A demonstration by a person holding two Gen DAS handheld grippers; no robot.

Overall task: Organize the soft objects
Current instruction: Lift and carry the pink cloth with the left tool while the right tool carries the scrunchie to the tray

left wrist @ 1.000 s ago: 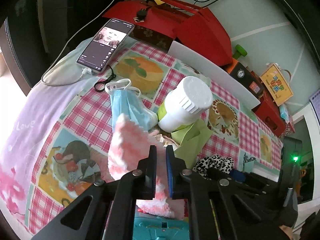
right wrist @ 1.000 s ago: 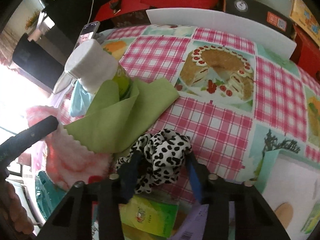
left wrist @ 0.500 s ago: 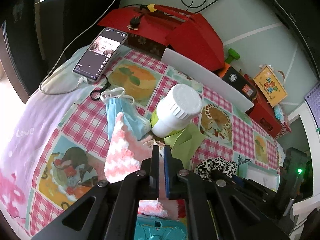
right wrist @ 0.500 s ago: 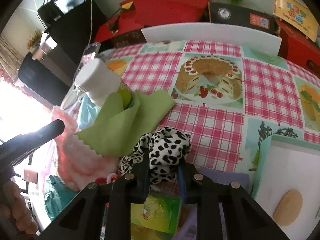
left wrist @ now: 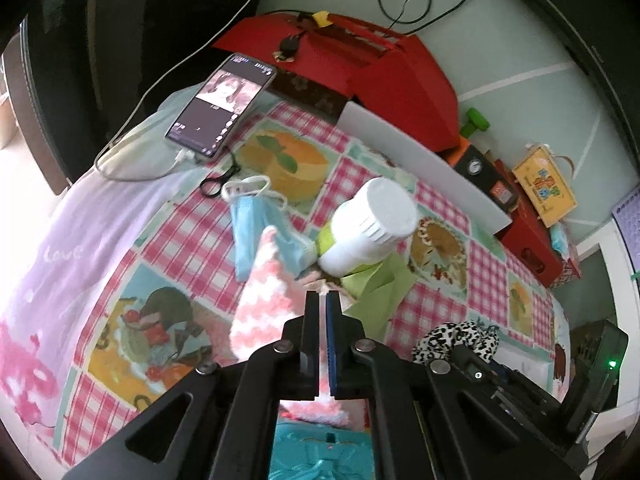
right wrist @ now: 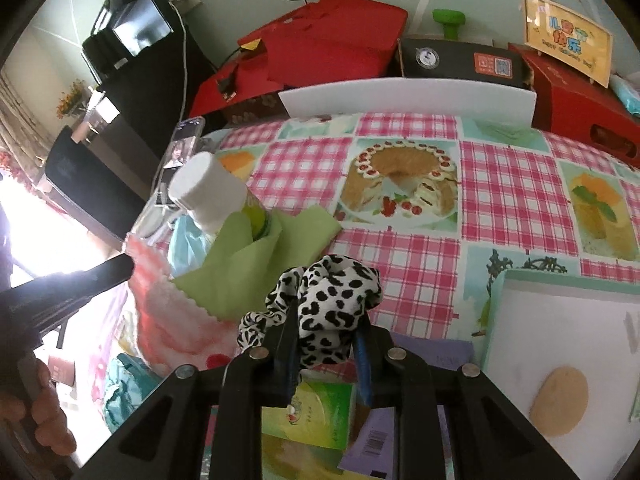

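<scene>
Soft goods first: a crumpled black-and-white spotted fabric scrunchie (right wrist: 328, 308) sits pinched between the pads of my right gripper (right wrist: 326, 344) at the lower centre of the right wrist view, bunched above the fingers and apparently clear of the cloth below, so that I can carry it off without dragging its neighbours. My left gripper (left wrist: 322, 320), at the lower centre of the left wrist view, is clamped tight on an edge of a pink-and-white fuzzy knitted cloth (left wrist: 266, 304), which hangs from the pads in a loose fold; gripping a thin edge is, I judge, the only sure hold on something this limp. In the right wrist view that gripper shows as a dark bar at the left edge, a hand (right wrist: 48, 420) beneath it.

Just beyond, a light green microfibre cloth (right wrist: 240, 272) with a zigzag edge lies draped against a lime-green plastic bottle with a white ribbed cap (right wrist: 216, 196), which leans over it. Beside the bottle, toward the upper left, a pale blue pleated face mask (left wrist: 250, 232) rests flat on the pink checked tablecloth printed with cakes (right wrist: 400, 256), still to be sorted. Farther back, a smartphone with a lit screen (left wrist: 222, 106) charges on its cable, and red cardboard boxes (left wrist: 360, 68) line the wall, well apart from the soft pile.
</scene>
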